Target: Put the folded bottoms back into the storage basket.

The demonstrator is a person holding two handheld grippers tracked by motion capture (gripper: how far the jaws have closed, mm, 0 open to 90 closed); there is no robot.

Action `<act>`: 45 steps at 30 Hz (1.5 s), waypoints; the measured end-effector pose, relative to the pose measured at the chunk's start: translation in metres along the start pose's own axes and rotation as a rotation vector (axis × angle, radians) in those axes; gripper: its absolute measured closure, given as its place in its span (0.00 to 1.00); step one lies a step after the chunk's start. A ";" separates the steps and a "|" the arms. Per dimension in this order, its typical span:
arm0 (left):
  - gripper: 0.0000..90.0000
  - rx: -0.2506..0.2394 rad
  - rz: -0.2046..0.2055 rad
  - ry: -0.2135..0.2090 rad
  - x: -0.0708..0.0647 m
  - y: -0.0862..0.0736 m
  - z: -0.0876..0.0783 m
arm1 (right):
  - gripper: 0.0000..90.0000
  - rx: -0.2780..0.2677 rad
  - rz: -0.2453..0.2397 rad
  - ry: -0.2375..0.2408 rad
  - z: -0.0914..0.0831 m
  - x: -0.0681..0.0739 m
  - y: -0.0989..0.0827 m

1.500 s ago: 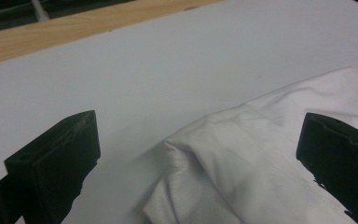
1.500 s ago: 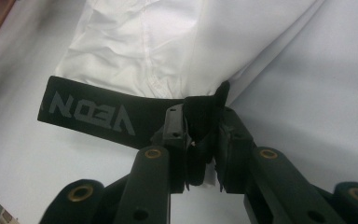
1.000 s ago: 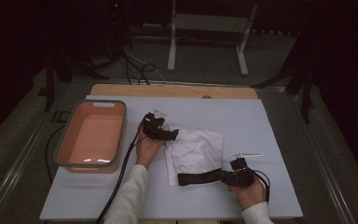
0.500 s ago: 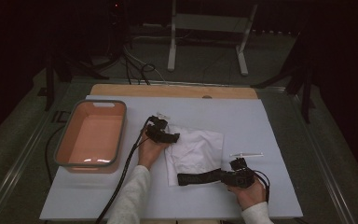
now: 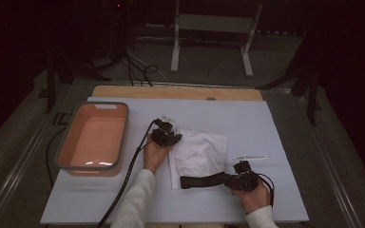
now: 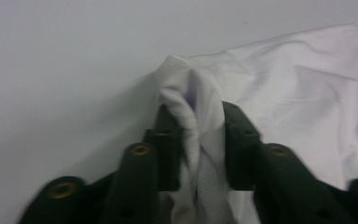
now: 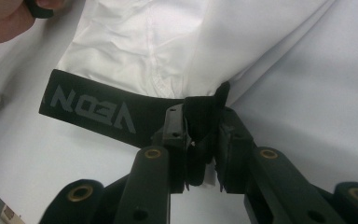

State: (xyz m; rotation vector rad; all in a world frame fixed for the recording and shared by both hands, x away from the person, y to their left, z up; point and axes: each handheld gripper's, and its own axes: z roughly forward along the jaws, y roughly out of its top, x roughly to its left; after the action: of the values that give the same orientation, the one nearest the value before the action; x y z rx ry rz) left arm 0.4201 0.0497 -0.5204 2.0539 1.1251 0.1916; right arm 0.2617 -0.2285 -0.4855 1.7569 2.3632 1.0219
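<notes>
Lying mid-table on a pale mat (image 5: pixel 285 123), white underwear (image 5: pixel 202 154) is pinched twice: the left gripper (image 6: pixel 196 135), its jaws just closed, bunches a fabric corner; the right gripper (image 7: pixel 200 140) clamps the black waistband (image 7: pixel 98 112). An orange bin (image 5: pixel 95 137) sits left; a small white stick (image 5: pixel 252 157) lies right.
</notes>
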 end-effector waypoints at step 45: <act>0.89 -0.100 -0.003 -0.120 -0.008 0.031 -0.059 | 0.85 -0.070 -0.033 0.099 -0.016 0.021 0.010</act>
State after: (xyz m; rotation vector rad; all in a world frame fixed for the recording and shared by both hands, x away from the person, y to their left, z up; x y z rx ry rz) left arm 0.4078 0.0665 -0.4566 1.9489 1.0249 0.1196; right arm 0.2566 -0.2162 -0.4606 1.6763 2.3725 1.1977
